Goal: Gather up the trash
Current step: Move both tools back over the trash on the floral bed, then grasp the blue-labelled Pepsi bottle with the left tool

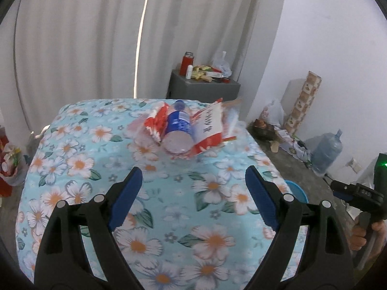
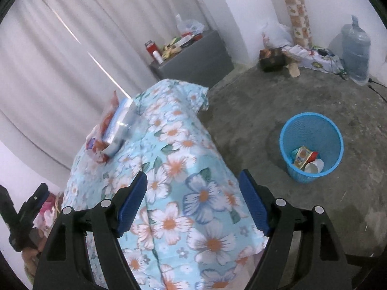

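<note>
A clear plastic bottle with a blue label (image 1: 178, 129) lies on red-and-white snack wrappers (image 1: 210, 130) at the far end of a table with a floral cloth (image 1: 79, 169). My left gripper (image 1: 193, 183) is open and empty above the cloth, short of the bottle. In the right wrist view the same pile (image 2: 113, 130) lies at the table's far left. My right gripper (image 2: 192, 188) is open and empty over the table's near right corner. A blue mesh bin (image 2: 312, 142) stands on the floor to the right, with a carton and a cup inside.
A grey cabinet (image 1: 203, 88) with a red flask and clutter stands behind the table by the white curtain. A large water jug (image 2: 355, 50), bags and cables lie along the far wall. The concrete floor (image 2: 254, 101) spreads around the bin.
</note>
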### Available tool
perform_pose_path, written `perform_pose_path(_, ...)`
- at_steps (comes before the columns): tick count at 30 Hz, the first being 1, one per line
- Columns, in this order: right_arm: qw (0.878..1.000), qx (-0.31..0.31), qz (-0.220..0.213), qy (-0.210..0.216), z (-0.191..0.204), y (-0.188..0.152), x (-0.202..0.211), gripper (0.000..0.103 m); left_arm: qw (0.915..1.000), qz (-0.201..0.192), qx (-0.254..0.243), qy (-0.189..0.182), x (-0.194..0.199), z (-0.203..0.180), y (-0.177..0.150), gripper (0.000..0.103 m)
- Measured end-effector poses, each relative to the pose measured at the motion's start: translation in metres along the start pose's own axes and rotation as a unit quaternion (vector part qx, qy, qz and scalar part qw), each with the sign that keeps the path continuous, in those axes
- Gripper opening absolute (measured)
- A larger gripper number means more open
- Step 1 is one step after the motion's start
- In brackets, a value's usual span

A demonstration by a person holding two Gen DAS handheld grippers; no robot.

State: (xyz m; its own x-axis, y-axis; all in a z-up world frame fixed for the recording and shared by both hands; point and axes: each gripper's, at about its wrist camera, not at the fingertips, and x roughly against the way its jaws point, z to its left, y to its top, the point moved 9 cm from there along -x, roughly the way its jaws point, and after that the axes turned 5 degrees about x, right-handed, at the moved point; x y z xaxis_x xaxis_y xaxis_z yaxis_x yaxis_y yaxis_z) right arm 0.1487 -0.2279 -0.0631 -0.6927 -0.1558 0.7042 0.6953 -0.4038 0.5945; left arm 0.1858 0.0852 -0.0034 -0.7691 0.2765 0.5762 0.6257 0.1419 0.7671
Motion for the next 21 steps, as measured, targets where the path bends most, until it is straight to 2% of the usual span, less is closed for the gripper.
perform_pose_path(12,0.999,0.018,0.028,0.033,0.037,0.005,-0.024,0.076,0.9989,-0.014,0.045,-0.006,-0.029,0.038,0.027,0.082)
perform_pose_path(21,0.997,0.022,0.047,0.050,0.057,0.003,-0.041,0.076,0.9945,-0.014,0.070,-0.077,-0.035,0.042,0.033,0.080)
